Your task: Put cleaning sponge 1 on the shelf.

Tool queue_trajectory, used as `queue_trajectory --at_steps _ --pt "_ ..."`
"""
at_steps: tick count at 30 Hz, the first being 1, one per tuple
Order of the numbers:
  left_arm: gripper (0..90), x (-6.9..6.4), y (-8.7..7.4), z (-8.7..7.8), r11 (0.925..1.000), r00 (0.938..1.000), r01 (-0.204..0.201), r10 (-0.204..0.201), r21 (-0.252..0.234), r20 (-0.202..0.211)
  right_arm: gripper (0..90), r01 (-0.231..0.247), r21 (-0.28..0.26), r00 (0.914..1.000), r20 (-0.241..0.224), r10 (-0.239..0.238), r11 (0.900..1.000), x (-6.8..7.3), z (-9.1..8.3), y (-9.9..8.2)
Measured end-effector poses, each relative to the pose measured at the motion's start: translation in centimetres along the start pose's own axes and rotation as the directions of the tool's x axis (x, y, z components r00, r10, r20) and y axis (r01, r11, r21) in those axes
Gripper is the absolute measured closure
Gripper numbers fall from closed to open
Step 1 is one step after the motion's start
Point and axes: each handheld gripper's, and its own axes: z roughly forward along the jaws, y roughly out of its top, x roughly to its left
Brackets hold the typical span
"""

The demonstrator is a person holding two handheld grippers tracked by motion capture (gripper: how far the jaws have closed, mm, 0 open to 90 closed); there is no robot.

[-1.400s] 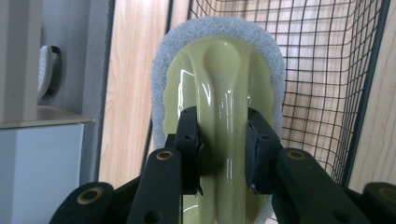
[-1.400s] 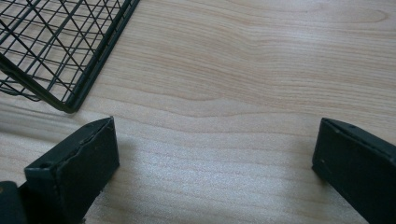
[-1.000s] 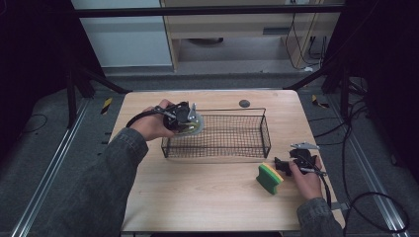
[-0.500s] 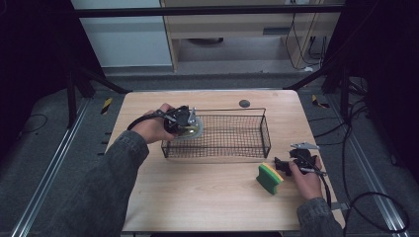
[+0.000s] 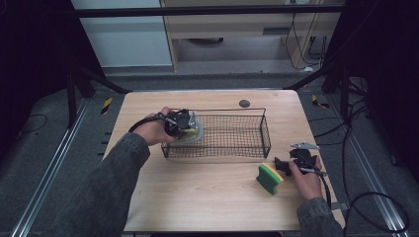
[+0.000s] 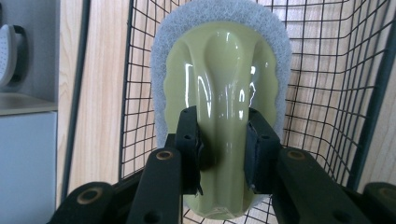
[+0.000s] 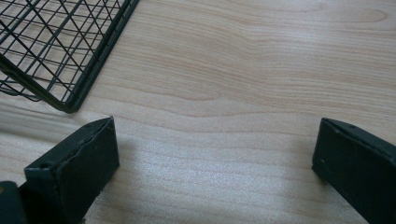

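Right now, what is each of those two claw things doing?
Left gripper: jaws closed on the scrubber's green handle, at the wire basket.
Right gripper: jaws open, holding nothing, beside the sponge.

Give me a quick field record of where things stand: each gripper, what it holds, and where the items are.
left gripper: shut on the handle of the pale green scrubber with grey pad, at the left end of the black wire basket
right gripper: open, holding nothing, low over the light wooden table
green and yellow sponge: on the table, right by the right gripper
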Motion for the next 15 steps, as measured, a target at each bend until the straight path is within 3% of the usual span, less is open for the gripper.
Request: queue_trajectory --at_steps 3,5,6,8,15 --pt "70.3 0.1 -0.1 0.1 0.9999 0.9999 -0.014 0.014 0.004 -0.003 0.7 0.0 0.0 1.0 0.0 0.0 1.0 0.0 0.0 0.0" --pt "70.3 0.1 -0.2 0.2 1.0 1.0 0.005 -0.005 0.003 0.005 0.7 -0.002 0.0 1.0 0.0 0.002 1.0 0.0 0.0 0.0" --pt "70.3 0.2 -0.2 0.3 1.0 1.0 -0.008 0.008 0.003 0.001 0.7 0.0 0.0 1.0 0.0 0.0 1.0 0.0 0.0 0.0" --pt "70.3 0.1 -0.3 0.6 0.9999 0.9998 0.011 -0.011 0.008 0.014 0.7 0.0 0.0 1.0 0.0 0.0 1.0 0.0 0.0 0.0" --pt "70.2 0.4 -0.4 1.8 0.9993 0.999 0.015 -0.016 0.035 0.041 0.7 -0.004 0.001 1.0 0.002 0.004 1.0 0.1 0.0 0.0"
